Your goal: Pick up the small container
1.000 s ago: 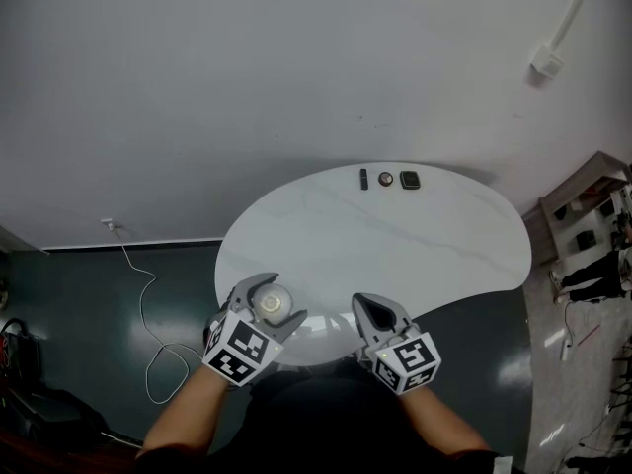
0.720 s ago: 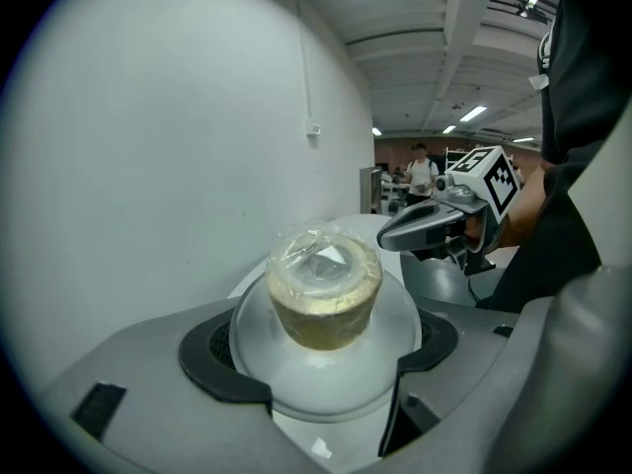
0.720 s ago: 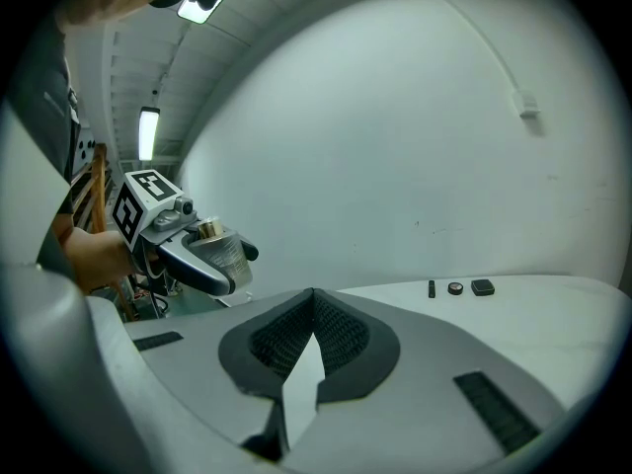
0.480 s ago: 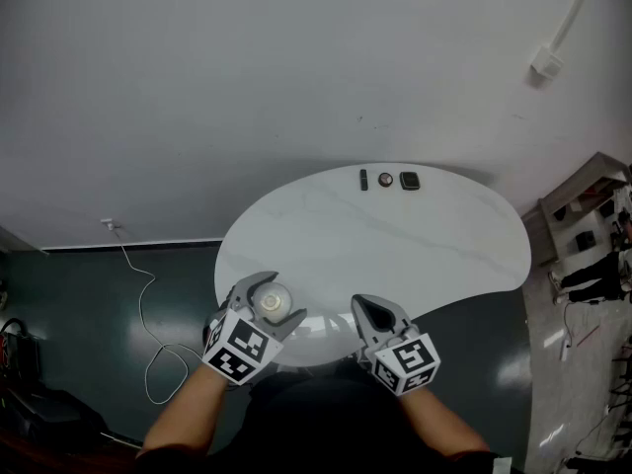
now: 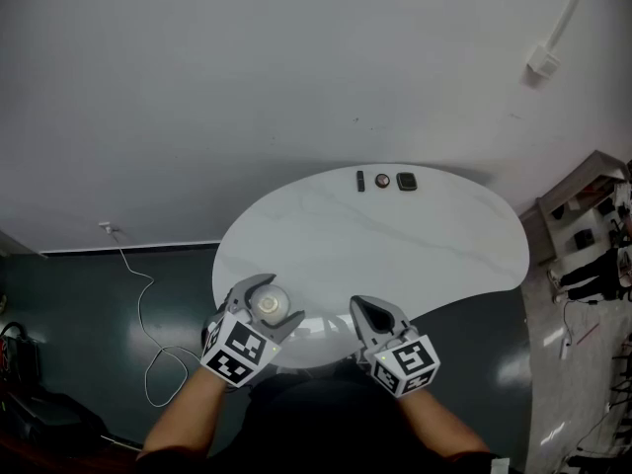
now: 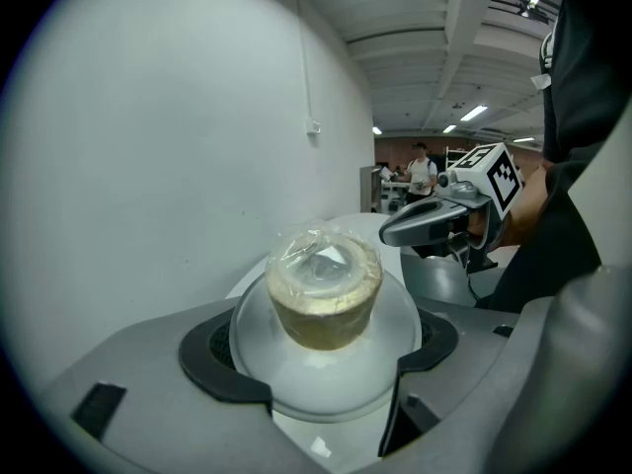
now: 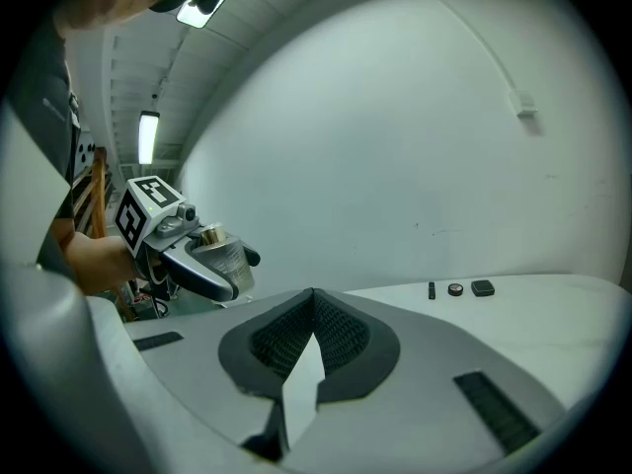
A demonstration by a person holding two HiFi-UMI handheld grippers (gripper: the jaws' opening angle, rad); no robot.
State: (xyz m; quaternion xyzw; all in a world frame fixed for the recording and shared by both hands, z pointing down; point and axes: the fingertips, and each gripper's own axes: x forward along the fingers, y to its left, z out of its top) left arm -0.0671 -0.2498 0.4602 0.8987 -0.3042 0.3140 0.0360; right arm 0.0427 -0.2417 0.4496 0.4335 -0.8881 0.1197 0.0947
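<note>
here the left gripper (image 5: 265, 302) is closed on the container (image 6: 324, 289). its two jaws press the wide clear part from both sides, and they are only as far apart as the container is wide. the container is small and round, with a tan part under a shiny clear film. in the right gripper view we see it from the side, between the left jaws, with a gold top.

in the head view the container sits over the near left edge of the table (image 5: 415, 250). we cannot tell if it touches the table.

the right gripper (image 7: 312, 299) holds nothing. its jaws are together and the dark pads meet at the tip. in the head view it is near the left gripper, over the near edge of the table, and the two are apart.

the table is white and oval, with thin grey veins. at its far edge three small dark things (image 5: 382, 181) lie in a row, well apart from both grippers.

behind the table there is a plain white wall (image 5: 296, 67). left of the table a white cable (image 5: 146, 309) lies on the dark floor (image 5: 79, 314). in the left gripper view a person (image 6: 423, 171) stands far back in the hall.
</note>
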